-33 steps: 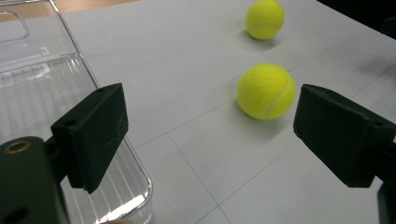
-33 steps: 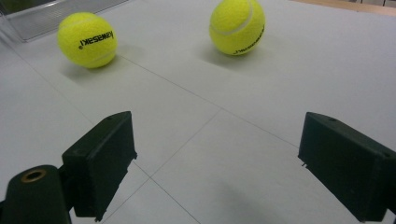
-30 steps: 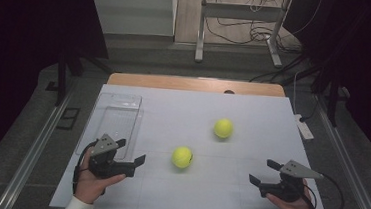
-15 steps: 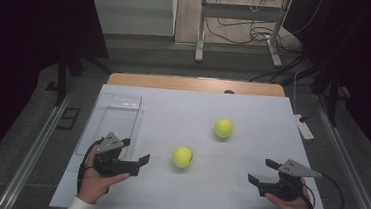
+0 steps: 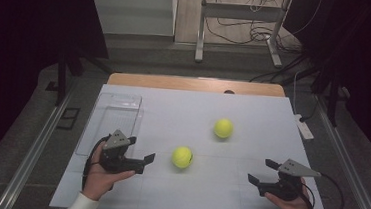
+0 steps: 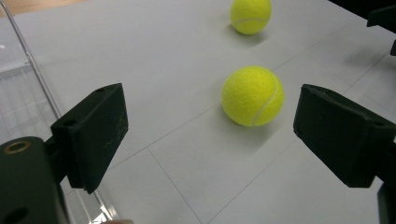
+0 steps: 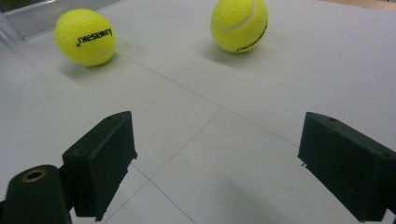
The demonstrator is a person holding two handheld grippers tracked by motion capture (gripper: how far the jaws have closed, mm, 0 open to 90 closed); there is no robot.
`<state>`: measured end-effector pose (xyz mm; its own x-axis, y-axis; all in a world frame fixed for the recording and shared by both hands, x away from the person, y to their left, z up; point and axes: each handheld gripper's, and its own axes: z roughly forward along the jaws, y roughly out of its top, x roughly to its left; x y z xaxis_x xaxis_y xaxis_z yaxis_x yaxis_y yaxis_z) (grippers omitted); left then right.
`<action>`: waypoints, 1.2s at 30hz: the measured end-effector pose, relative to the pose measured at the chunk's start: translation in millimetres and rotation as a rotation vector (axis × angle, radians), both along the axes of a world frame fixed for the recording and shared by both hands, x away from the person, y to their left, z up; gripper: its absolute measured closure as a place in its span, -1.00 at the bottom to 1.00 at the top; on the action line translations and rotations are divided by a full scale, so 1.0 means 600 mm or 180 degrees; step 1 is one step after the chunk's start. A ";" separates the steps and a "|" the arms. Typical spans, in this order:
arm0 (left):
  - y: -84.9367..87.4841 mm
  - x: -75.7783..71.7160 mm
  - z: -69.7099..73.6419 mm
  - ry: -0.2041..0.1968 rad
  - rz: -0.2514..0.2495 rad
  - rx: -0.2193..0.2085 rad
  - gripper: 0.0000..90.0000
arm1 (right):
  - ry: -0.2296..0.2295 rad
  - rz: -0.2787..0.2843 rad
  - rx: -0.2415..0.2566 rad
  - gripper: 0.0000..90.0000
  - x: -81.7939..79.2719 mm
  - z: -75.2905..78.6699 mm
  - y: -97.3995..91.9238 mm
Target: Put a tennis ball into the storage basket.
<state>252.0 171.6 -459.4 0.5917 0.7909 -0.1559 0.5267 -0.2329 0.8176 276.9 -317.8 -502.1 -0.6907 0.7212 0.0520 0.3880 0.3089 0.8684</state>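
Note:
Two yellow tennis balls lie on the white table point(image 5: 246, 199). The near ball point(image 5: 182, 157) point(image 6: 252, 95) point(image 7: 85, 37) rests a short way right of my left gripper point(image 5: 140, 157) point(image 6: 212, 135), which stands open and points at it with nothing between the jaws. The far ball point(image 5: 223, 128) point(image 6: 251, 15) point(image 7: 239, 24) sits farther back and to the right. My right gripper point(image 5: 263, 172) point(image 7: 215, 163) stands open near the front right of the table, pointing left toward the balls, well apart from both.
A clear plastic tray point(image 5: 115, 116) point(image 6: 18, 98) lies at the table's left side, just behind my left hand. A white power strip point(image 5: 304, 129) sits off the right edge. Dark floor, cables and a metal stand point(image 5: 240, 23) lie beyond the far edge.
My left gripper has crept a little to the right, closer to the near ball. The right gripper and both balls have stayed put.

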 end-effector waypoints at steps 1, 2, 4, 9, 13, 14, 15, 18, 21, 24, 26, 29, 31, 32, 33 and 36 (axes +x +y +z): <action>-0.002 0.002 0.001 0.0006 -0.0017 -0.0002 -0.75 | 0.0002 -0.0005 -0.0007 -0.76 0.000 0.000 0.000; -0.002 0.003 0.001 0.0007 -0.0020 -0.0001 -0.75 | 0.0004 -0.0006 -0.0007 -0.76 0.001 0.000 -0.001; -0.005 0.005 0.002 0.0014 -0.0033 -0.0003 -0.75 | 0.0004 -0.0006 -0.0008 -0.76 0.001 0.000 -0.001; -0.012 0.009 0.003 0.0025 -0.0094 0.0007 -0.75 | 0.0019 -0.0010 -0.0025 -0.75 0.000 -0.002 0.001; -0.016 0.012 0.004 0.0033 -0.0124 0.0005 -0.75 | 0.0016 -0.0022 -0.0014 -0.75 -0.001 -0.001 -0.001; -0.017 0.014 0.005 0.0035 -0.0132 0.0011 -0.75 | 0.0016 -0.0023 -0.0014 -0.75 -0.001 -0.001 -0.001; -0.018 0.014 0.005 0.0036 -0.0135 0.0007 -0.75 | 0.0016 -0.0023 -0.0014 -0.75 -0.001 -0.001 -0.001; -0.024 0.018 0.006 0.0043 -0.0159 0.0005 -0.75 | 0.0014 -0.0021 -0.0021 -0.75 -0.001 -0.001 -0.001; -0.030 0.022 0.007 0.0045 -0.0186 0.0013 -0.75 | 0.0016 -0.0016 -0.0029 -0.75 0.000 -0.001 0.000; -0.034 0.024 0.008 0.0044 -0.0195 0.0013 -0.75 | 0.0020 -0.0011 -0.0032 -0.75 0.000 -0.002 0.000; -0.037 0.027 0.009 0.0040 -0.0206 0.0010 -0.76 | 0.0023 -0.0009 -0.0033 -0.75 0.000 -0.002 0.001; -0.044 0.030 0.009 0.0051 -0.0230 0.0007 -0.76 | 0.0019 -0.0005 -0.0042 -0.75 0.001 -0.002 0.001; -0.048 0.033 0.010 0.0059 -0.0256 0.0017 -0.76 | 0.0020 -0.0003 -0.0043 -0.75 0.001 -0.003 0.001; -0.051 0.034 0.010 0.0066 -0.0262 0.0018 -0.76 | 0.0021 -0.0004 -0.0045 -0.75 0.001 -0.003 0.001; -0.052 0.035 0.010 0.0070 -0.0273 0.0025 -0.76 | 0.0021 -0.0006 -0.0049 -0.75 0.001 -0.003 0.001; -0.058 0.039 0.009 0.0085 -0.0299 0.0026 -0.76 | 0.0031 -0.0012 -0.0053 -0.75 0.002 -0.003 0.001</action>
